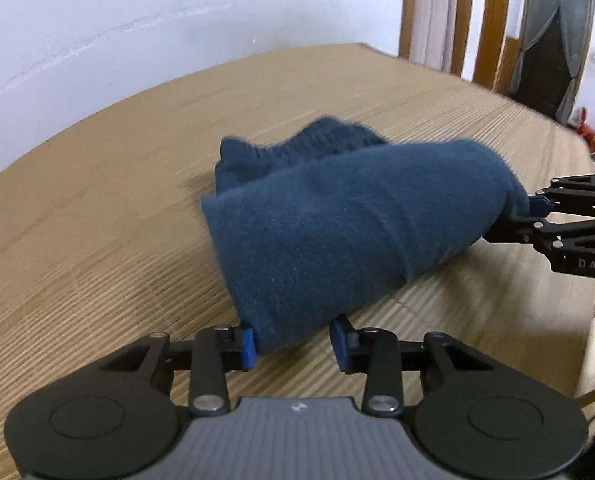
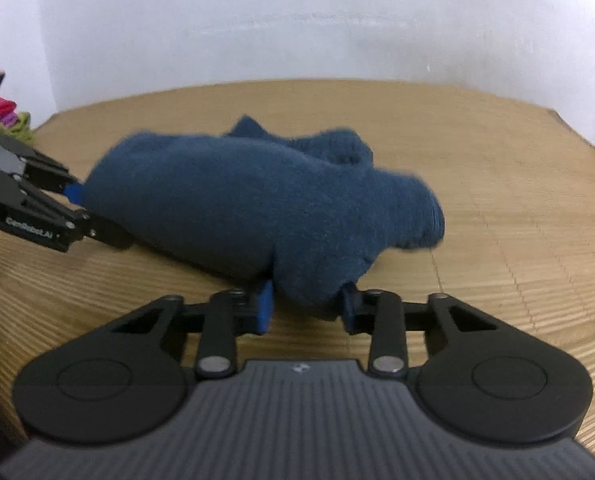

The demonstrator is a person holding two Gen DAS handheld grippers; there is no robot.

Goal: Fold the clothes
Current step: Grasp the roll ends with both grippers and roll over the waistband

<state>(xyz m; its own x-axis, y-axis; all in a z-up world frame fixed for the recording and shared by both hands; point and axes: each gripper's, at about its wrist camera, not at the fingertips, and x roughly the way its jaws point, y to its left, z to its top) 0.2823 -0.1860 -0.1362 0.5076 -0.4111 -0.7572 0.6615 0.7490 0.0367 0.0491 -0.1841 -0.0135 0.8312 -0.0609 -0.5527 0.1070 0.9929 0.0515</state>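
A dark blue fleecy garment point(image 1: 337, 216) lies bunched and partly lifted over the tan woven mat point(image 1: 97, 208). In the left wrist view, my left gripper point(image 1: 293, 346) is shut on the garment's near corner, and cloth fills the gap between its blue pads point(image 1: 248, 348). My right gripper point(image 1: 533, 212) comes in from the right edge and holds the garment's other end. In the right wrist view, the garment point(image 2: 257, 200) sags between both grippers. My right gripper point(image 2: 307, 310) pinches a fold of it, and my left gripper point(image 2: 77, 204) grips its left end.
The ribbed mat point(image 2: 497, 220) runs up to a white wall point(image 2: 297, 20). Wooden door frames point(image 1: 461, 16) and a dark curtained doorway point(image 1: 553, 48) stand at the back right. A small heap of bright cloths point(image 2: 5, 116) lies at the mat's far left corner.
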